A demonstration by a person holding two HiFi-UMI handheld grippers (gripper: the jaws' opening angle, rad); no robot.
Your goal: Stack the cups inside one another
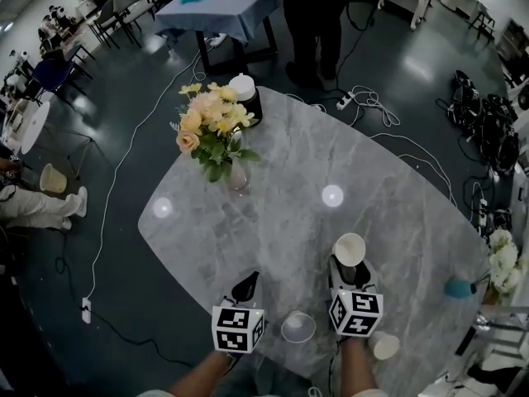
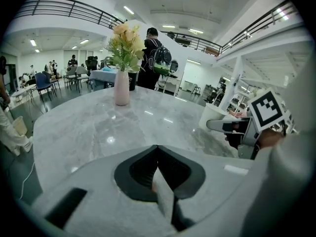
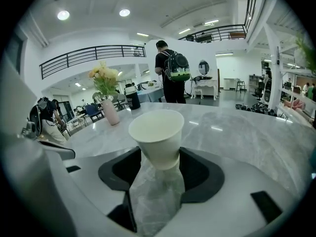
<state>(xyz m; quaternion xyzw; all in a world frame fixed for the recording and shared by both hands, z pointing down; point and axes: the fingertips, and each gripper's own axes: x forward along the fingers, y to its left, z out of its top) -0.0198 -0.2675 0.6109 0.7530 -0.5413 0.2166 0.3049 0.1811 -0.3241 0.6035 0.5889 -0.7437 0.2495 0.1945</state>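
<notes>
My right gripper (image 1: 348, 273) is shut on the lower part of a white paper cup (image 1: 349, 249), which it holds upright with its mouth up over the grey marble table (image 1: 388, 197). In the right gripper view the same cup (image 3: 157, 136) fills the gap between the jaws of the right gripper (image 3: 158, 158). A second pale cup (image 1: 297, 327) stands on the table between my two grippers. A third cup (image 1: 384, 346) sits by the front right edge. The left gripper (image 1: 246, 288) is shut with nothing in it, and its tips (image 2: 157, 147) meet.
A pink vase (image 1: 236, 177) of yellow flowers (image 1: 211, 118) stands at the table's far left, with a black jug with a white lid (image 1: 246, 98) behind it. A person (image 1: 318, 15) stands beyond the table. Cables lie on the floor. The table edge runs close behind my grippers.
</notes>
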